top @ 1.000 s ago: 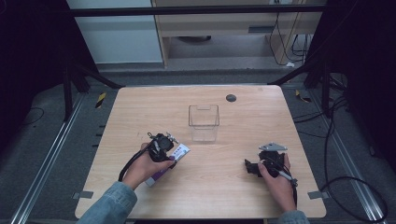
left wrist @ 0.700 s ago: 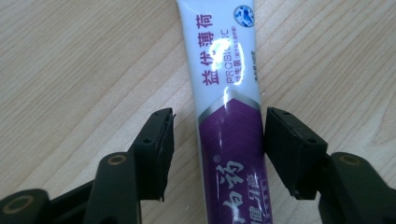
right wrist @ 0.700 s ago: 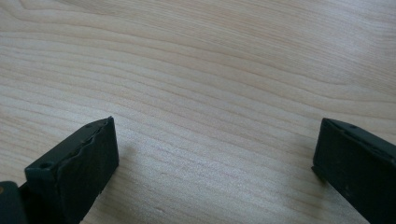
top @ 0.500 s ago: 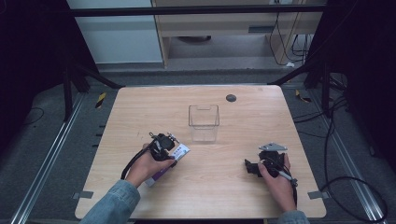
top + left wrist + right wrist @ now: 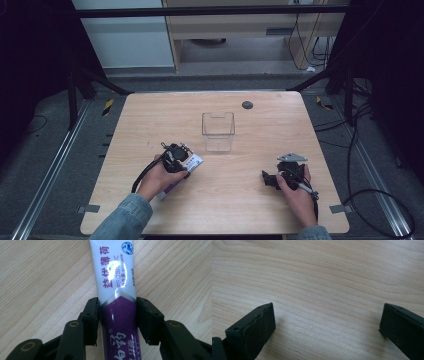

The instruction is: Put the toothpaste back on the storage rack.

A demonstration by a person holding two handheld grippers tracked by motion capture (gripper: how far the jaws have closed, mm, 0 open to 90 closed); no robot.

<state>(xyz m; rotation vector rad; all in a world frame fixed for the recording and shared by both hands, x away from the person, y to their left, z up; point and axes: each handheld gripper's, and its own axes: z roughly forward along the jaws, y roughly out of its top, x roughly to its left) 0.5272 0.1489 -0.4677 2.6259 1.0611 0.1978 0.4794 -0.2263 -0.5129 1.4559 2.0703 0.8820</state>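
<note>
Now | left claw just closing, clamps toothpaste tube | right claw gapes over table

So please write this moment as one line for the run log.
left claw: just closing, pads on toothpaste tube | tube: flat on table | right claw: open, nothing between | clear box: upright

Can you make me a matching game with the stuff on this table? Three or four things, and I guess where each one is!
Things:
1. white and purple toothpaste tube
2. clear plastic box
3. small dark round disc
4. right gripper

Places or states:
A. standing upright in the middle of the wooden table
B. jaws wide apart over bare wood
C. lying flat between the left gripper jaws
D. near the table's far edge

Pairs: 1-C, 2-A, 3-D, 4-B
</note>
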